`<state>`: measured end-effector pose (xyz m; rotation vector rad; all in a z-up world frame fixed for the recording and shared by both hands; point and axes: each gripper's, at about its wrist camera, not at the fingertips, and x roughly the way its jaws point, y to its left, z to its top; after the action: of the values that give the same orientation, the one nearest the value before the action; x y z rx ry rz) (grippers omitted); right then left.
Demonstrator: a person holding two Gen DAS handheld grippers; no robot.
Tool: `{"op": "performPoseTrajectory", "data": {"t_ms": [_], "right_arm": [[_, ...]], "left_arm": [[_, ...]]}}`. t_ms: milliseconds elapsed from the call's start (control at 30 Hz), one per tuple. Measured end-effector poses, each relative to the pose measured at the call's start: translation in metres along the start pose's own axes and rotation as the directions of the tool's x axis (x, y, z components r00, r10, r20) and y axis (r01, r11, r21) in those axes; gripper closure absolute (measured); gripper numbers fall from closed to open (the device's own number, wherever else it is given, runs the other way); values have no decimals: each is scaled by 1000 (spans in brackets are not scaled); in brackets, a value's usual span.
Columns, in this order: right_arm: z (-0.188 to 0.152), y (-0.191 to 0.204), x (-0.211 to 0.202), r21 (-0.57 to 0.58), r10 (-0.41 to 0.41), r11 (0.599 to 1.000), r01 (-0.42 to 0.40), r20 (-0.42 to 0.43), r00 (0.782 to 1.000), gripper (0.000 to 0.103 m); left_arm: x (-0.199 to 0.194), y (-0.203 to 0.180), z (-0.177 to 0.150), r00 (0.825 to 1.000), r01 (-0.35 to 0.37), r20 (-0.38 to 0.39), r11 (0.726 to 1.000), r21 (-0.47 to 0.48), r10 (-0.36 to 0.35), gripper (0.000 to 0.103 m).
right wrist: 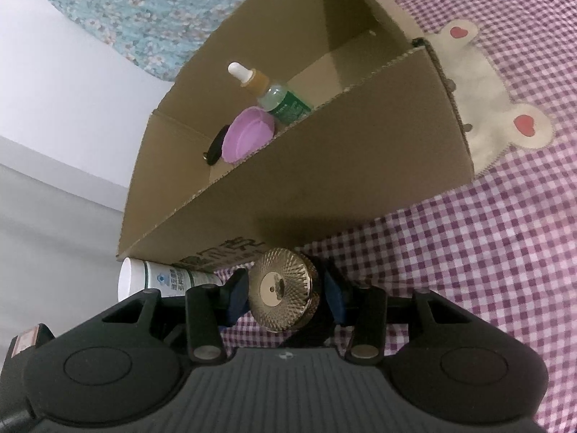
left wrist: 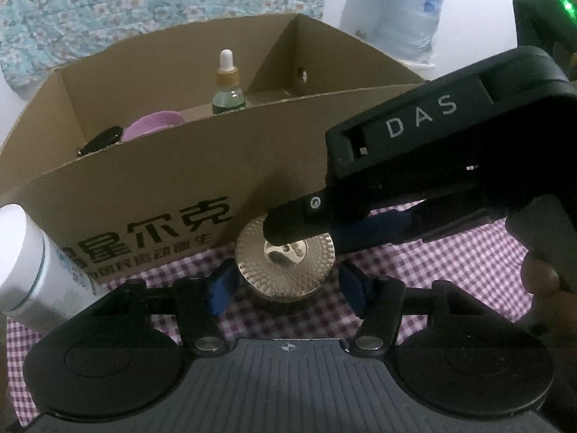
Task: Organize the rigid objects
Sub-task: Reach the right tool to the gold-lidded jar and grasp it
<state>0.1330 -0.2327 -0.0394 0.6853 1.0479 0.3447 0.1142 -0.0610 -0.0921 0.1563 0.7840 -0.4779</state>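
Note:
A jar with a gold patterned lid point(left wrist: 285, 265) stands on the checked cloth in front of the cardboard box point(left wrist: 180, 176). My left gripper point(left wrist: 285, 285) is open, with its blue pads on either side of the jar. My right gripper point(right wrist: 286, 294) straddles the same jar point(right wrist: 283, 294), its pads close to the lid's sides; contact is unclear. In the left wrist view the right gripper's body point(left wrist: 414, 166) reaches in from the right, over the lid. The box point(right wrist: 324, 166) holds a dropper bottle point(right wrist: 267, 90), a purple lid point(right wrist: 247, 139) and a black object point(right wrist: 216, 148).
A white tube-shaped bottle point(left wrist: 36, 270) lies at the left by the box's front wall; it also shows in the right wrist view point(right wrist: 158, 279). The purple checked cloth point(right wrist: 487, 252) has a cream bear patch point(right wrist: 483, 108) to the right of the box.

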Motion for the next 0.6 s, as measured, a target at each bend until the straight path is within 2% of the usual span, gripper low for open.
{"op": "performPoseTrajectory", "data": {"t_ms": [300, 433, 600], "right_arm": [[-16, -9, -18, 41, -27, 999, 27, -3, 1000, 53], [-16, -11, -23, 61, -16, 998, 15, 8, 1000, 53], [-14, -8, -17, 52, -44, 998, 44, 6, 999, 53]], "left_arm": [[-8, -10, -5, 998, 67, -12, 998, -20, -68, 42], [-10, -10, -2, 998, 62, -3, 998, -14, -62, 42], [-2, -11, 3, 998, 61, -25, 998, 3, -61, 41]]}}
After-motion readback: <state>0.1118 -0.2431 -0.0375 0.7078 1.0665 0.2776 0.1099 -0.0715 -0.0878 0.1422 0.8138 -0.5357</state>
